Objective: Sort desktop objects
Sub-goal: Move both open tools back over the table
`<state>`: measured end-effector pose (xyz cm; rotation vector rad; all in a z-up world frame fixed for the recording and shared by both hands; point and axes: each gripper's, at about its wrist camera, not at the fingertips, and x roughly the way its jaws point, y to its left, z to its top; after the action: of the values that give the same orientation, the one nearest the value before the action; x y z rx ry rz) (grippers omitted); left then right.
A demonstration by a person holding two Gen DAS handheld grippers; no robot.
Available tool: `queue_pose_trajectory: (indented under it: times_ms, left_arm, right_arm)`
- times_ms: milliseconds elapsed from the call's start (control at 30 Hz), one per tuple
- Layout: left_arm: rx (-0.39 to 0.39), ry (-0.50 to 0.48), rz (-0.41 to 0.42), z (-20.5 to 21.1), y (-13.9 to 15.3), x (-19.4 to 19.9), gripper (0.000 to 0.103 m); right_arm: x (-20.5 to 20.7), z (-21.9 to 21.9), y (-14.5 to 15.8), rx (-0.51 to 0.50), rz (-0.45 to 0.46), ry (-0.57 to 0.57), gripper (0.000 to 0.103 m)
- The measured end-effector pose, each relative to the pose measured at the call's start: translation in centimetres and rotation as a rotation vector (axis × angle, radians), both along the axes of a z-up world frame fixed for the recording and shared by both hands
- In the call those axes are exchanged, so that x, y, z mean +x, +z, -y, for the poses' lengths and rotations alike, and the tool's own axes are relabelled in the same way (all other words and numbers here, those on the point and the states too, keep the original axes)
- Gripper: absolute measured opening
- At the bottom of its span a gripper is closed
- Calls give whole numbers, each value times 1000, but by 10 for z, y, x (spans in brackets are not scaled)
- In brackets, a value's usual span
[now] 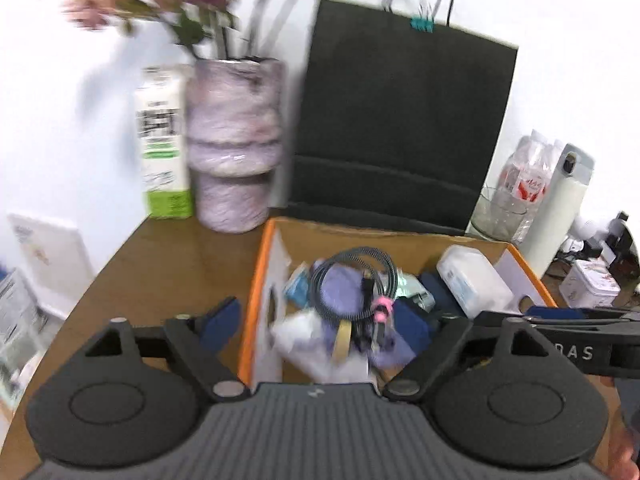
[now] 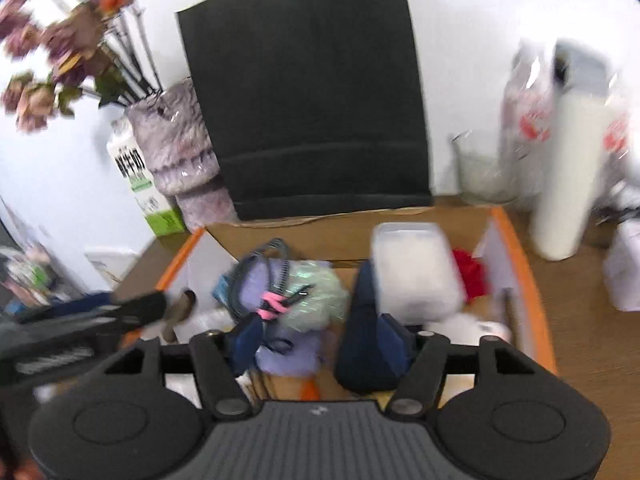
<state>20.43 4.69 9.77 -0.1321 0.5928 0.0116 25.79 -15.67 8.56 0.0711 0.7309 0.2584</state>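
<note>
Both my grippers, left gripper [image 1: 320, 320] and right gripper [image 2: 320, 340], hang released and empty over the orange-edged cardboard box [image 1: 256, 276], where sorted clutter like the coiled cable [image 1: 356, 280] collects, before the black paper bag [image 1: 400, 120].

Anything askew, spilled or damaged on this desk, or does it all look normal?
Nothing spilled or visibly damaged. The vase, carton and black bag stand upright against the wall. The only untidy spot is the box: a coiled cable, a white container and other bits lie jumbled in it. Motion blur hides small details.
</note>
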Motion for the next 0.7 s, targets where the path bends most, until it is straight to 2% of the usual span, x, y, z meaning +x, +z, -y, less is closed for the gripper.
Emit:
queue_pose_trajectory:
  times_ms: [33, 100, 167, 233, 333, 500, 567, 700]
  left_arm:
    - [-23, 6, 18, -1, -2, -21, 101]
    - [-39, -27, 65, 0, -10, -63, 103]
    - [20, -50, 68, 8, -20, -95, 103]
    - [72, -54, 56, 16, -31, -123, 103]
    - [83, -95, 52, 22, -52, -168, 103]
    - [92, -134, 15, 28, -86, -228, 103]
    - [109, -145, 14, 31, -95, -245, 103]
    - [139, -165, -4, 35, -107, -257, 103]
  right_arm:
    - [-18, -1, 2, -38, 33, 7, 66]
    - [-61, -1, 1, -86, 112, 20, 79]
    - [-102, 1, -6, -120, 166, 32, 83]
    - [-136, 3, -13, -130, 182, 25, 83]
    - [-187, 12, -27, -117, 186, 28, 85]
    - [-251, 26, -60, -42, 77, 27, 87]
    - [-274, 27, -69, -18, 86, 14, 87]
    - [-305, 19, -81, -89, 136, 5, 91]
